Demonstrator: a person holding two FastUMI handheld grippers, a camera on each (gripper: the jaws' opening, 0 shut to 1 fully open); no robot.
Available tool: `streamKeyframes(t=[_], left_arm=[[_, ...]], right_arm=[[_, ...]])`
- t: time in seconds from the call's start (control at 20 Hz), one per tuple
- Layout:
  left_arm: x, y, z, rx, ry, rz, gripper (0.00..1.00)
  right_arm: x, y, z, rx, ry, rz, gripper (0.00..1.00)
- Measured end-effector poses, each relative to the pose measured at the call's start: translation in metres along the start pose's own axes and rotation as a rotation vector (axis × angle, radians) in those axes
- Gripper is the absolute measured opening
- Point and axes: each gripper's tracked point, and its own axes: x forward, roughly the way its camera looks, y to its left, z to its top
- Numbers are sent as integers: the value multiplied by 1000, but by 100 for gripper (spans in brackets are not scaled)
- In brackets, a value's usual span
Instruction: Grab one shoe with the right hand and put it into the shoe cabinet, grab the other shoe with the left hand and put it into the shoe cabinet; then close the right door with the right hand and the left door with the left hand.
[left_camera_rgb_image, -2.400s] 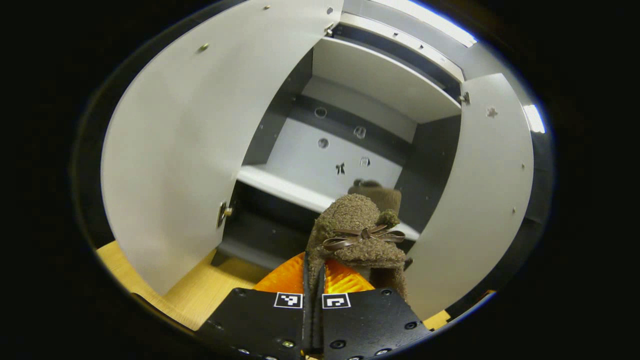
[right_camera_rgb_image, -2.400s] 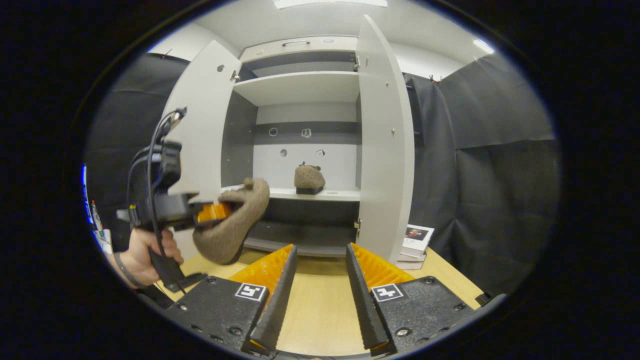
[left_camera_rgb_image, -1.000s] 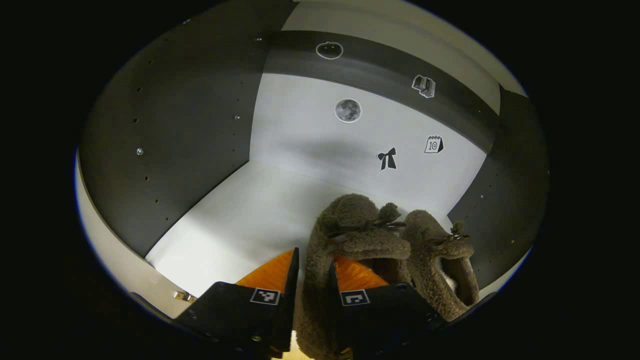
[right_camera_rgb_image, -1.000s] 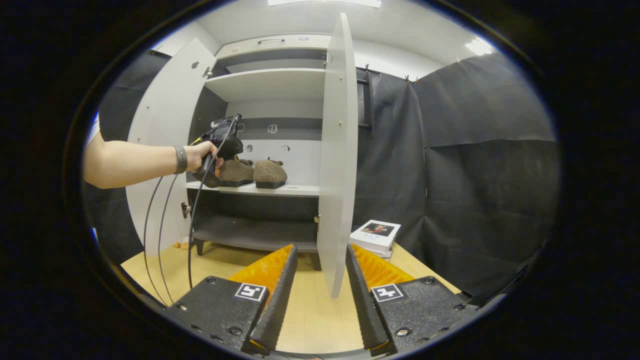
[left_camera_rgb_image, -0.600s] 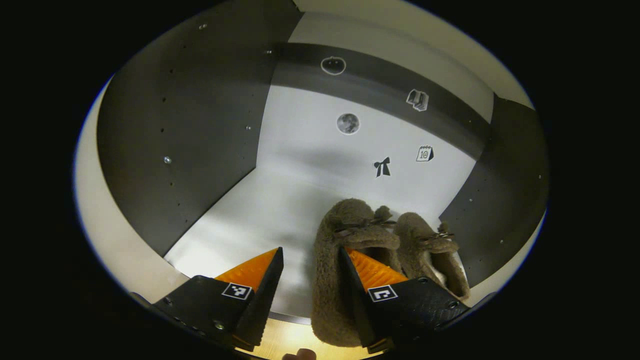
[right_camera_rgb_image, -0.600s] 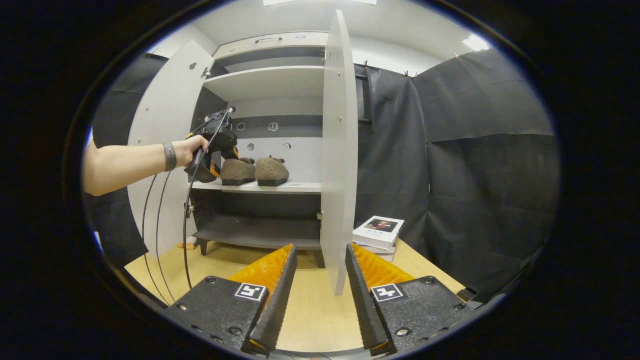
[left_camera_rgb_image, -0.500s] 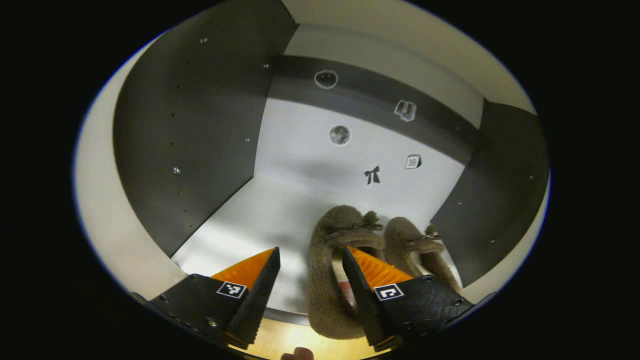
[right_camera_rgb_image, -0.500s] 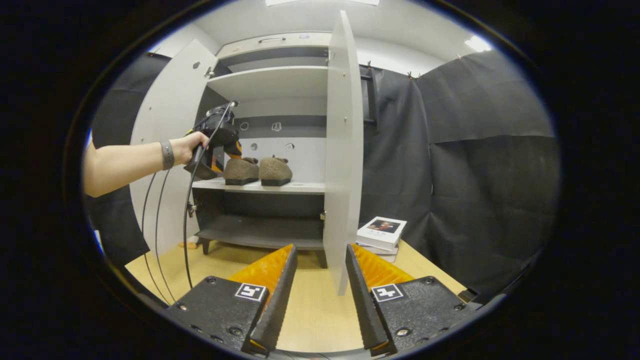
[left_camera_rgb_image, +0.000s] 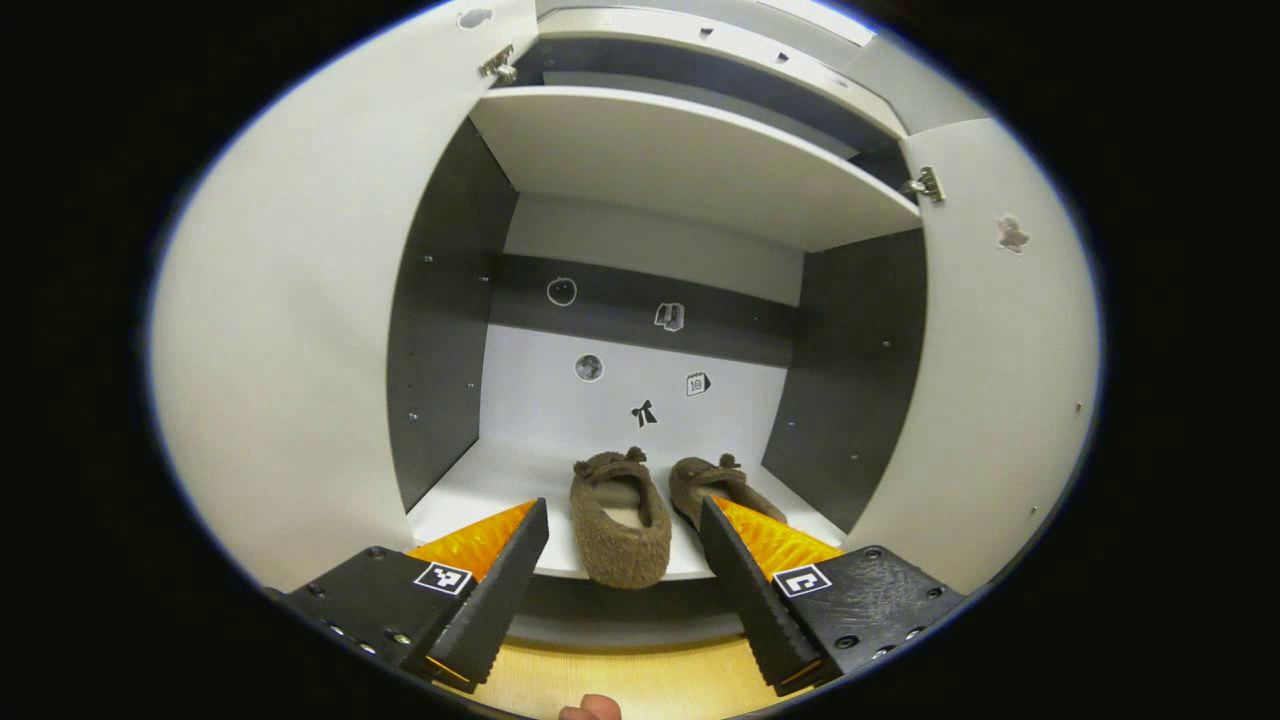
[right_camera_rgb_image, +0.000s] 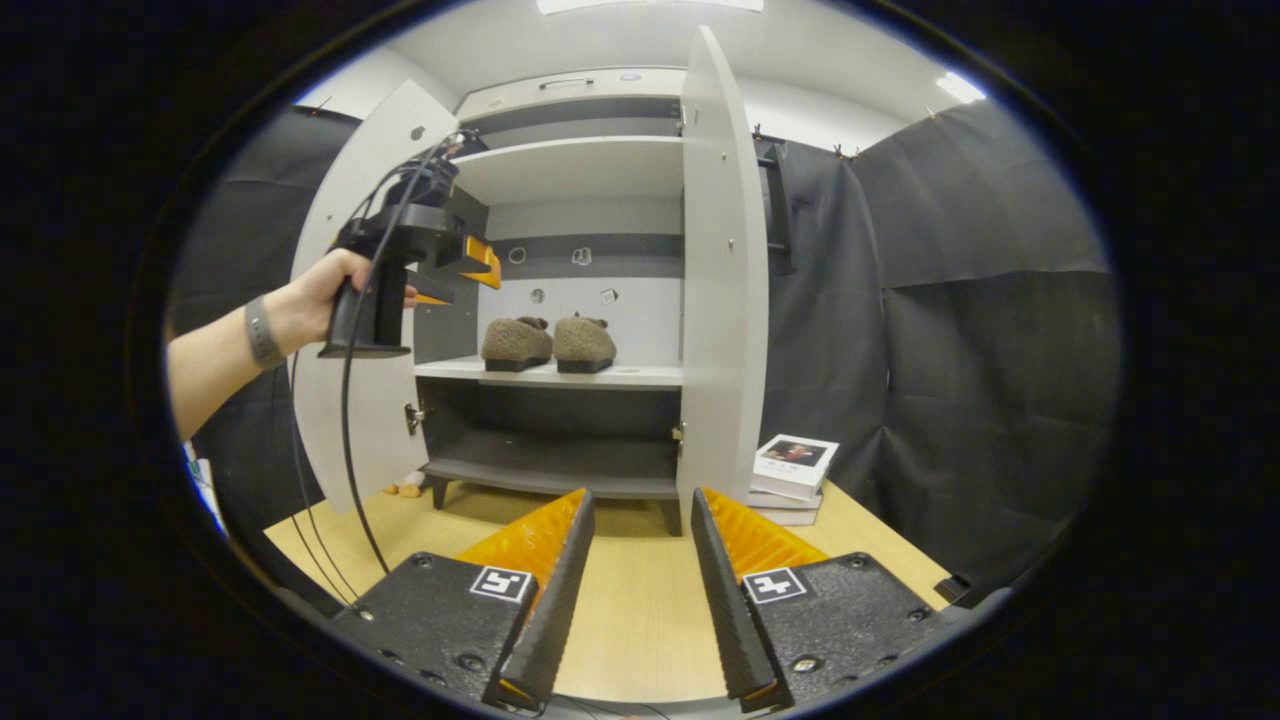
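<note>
Landmark: shoe cabinet (right_camera_rgb_image: 580, 250), standing on the wooden table (right_camera_rgb_image: 640, 600), both doors swung out.
Left shoe (left_camera_rgb_image: 620, 515): on the cabinet's middle shelf (left_camera_rgb_image: 520, 470), toe toward the back panel, heel at the shelf's front edge. Seen from the side in the right gripper view (right_camera_rgb_image: 516, 343).
Right shoe (left_camera_rgb_image: 715, 480): on the same shelf, just beside the first, nearer the cabinet's right wall; partly behind a finger in the left gripper view. Also at (right_camera_rgb_image: 585, 340).
Left gripper (left_camera_rgb_image: 620, 590): fingers spread wide, nothing between them, just in front of the cabinet's shelf edge and apart from both shoes. In the right gripper view it (right_camera_rgb_image: 455, 262) is held up by a hand (right_camera_rgb_image: 330, 295) in front of the cabinet's left door (right_camera_rgb_image: 345, 400), above shelf level.
Right gripper (right_camera_rgb_image: 635, 595): fingers apart, empty, over the table, well back from the cabinet.
Right door (right_camera_rgb_image: 720, 280): open, edge-on to the right gripper view, between the cabinet interior and the black cloth.
Books (right_camera_rgb_image: 795, 465): small stack on the table, near the cabinet's right side.
Stickers (left_camera_rgb_image: 645, 412): several small ones on the cabinet's back panel above the shoes.
</note>
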Motion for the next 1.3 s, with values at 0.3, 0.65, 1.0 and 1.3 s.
streamKeyframes(t=[0.3, 0.65, 1.0, 1.3], left_arm=[[-101, 7, -55, 35, -76, 11, 94], [-185, 29, -143, 60, -41, 91, 94], [-231, 31, -163, 47, -33, 138, 94], [-242, 23, -154, 72, -41, 120, 94]], right_arm=[[-5, 2, 8, 13, -29, 1, 65], [-13, 14, -3, 49, -7, 31, 71], [-21, 21, 4, 103, -25, 63, 76], [-27, -26, 89, 78, -174, 28, 92]])
